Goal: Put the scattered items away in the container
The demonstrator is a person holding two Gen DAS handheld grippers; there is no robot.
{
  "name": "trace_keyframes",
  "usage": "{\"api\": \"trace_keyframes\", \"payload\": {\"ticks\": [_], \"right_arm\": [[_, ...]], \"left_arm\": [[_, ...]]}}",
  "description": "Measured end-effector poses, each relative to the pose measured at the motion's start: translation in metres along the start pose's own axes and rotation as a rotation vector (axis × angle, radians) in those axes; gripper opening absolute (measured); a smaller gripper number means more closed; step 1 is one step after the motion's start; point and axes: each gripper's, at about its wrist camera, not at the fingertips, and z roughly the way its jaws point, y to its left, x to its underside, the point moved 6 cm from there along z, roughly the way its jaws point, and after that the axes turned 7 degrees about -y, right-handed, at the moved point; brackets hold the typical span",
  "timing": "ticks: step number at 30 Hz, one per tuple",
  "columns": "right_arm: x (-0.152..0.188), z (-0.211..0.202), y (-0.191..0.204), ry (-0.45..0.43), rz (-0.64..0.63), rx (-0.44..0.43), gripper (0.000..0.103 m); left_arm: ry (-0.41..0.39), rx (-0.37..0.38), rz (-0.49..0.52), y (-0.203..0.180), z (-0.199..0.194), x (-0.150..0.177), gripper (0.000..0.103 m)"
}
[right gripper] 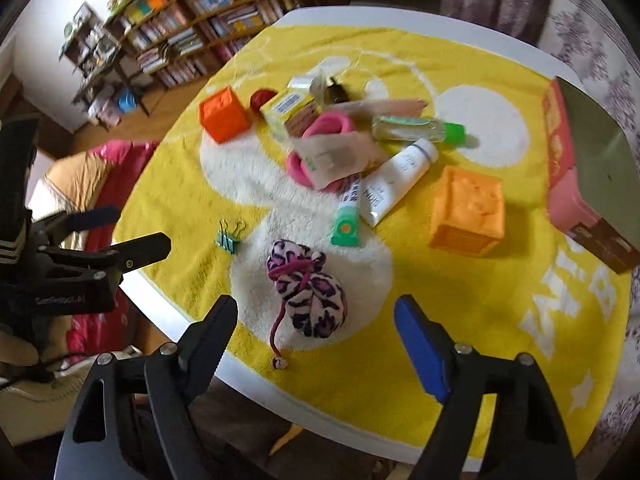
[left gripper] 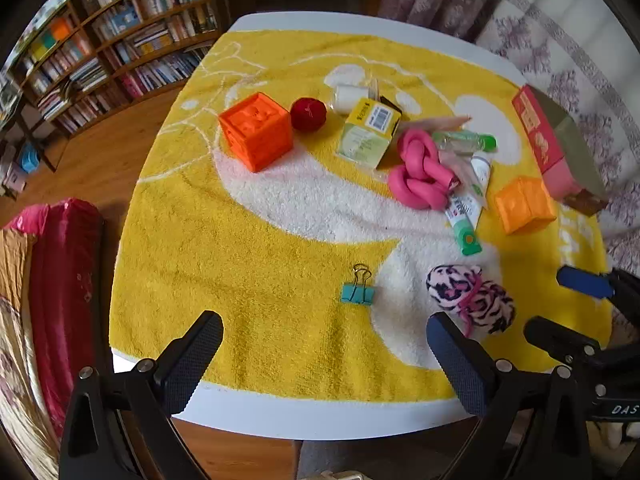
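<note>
Scattered items lie on a yellow and white towel point(left gripper: 256, 248): an orange cube point(left gripper: 256, 130), a red ball point(left gripper: 308, 114), a yellow-green carton point(left gripper: 368, 132), a pink knotted toy point(left gripper: 420, 168), tubes point(left gripper: 464, 212), a lighter orange cube point(left gripper: 524, 204), a teal binder clip point(left gripper: 358, 290) and a pink leopard-print pouch point(left gripper: 470, 296). The container, a red-pink box point(left gripper: 548, 140), stands at the far right edge. My left gripper point(left gripper: 324, 340) is open and empty above the near edge. My right gripper point(right gripper: 316, 320) is open and empty, just short of the pouch point(right gripper: 310, 292).
The table point(left gripper: 320, 416) is white with a rounded edge. A bookshelf point(left gripper: 120, 40) stands far left. A red and orange bedcover point(left gripper: 52, 280) lies left of the table. A floral curtain point(left gripper: 560, 60) hangs on the right.
</note>
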Motion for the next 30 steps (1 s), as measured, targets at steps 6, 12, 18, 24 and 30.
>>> {"api": "trace_keyframes", "payload": {"ticks": [6, 12, 18, 24, 30], "right_arm": [[-0.006, 0.029, 0.002, 0.05, -0.027, 0.021, 0.083], [-0.007, 0.062, 0.01, 0.132, -0.07, 0.037, 0.077], [-0.001, 0.081, 0.007, 0.21, -0.049, 0.045, 0.05], [0.0, 0.061, -0.001, 0.173, -0.008, 0.077, 0.046], [0.009, 0.032, -0.019, 0.133, 0.099, 0.176, 0.046]], "left_arm": [[0.043, -0.002, 0.001, 0.014, 0.014, -0.001, 0.103], [0.075, 0.019, 0.01, 0.023, 0.027, -0.003, 0.103], [0.114, 0.081, 0.071, 0.018, 0.043, -0.006, 0.103], [0.137, 0.165, 0.161, 0.002, 0.054, -0.008, 0.103], [0.191, 0.22, 0.186, -0.011, 0.076, -0.006, 0.084]]}}
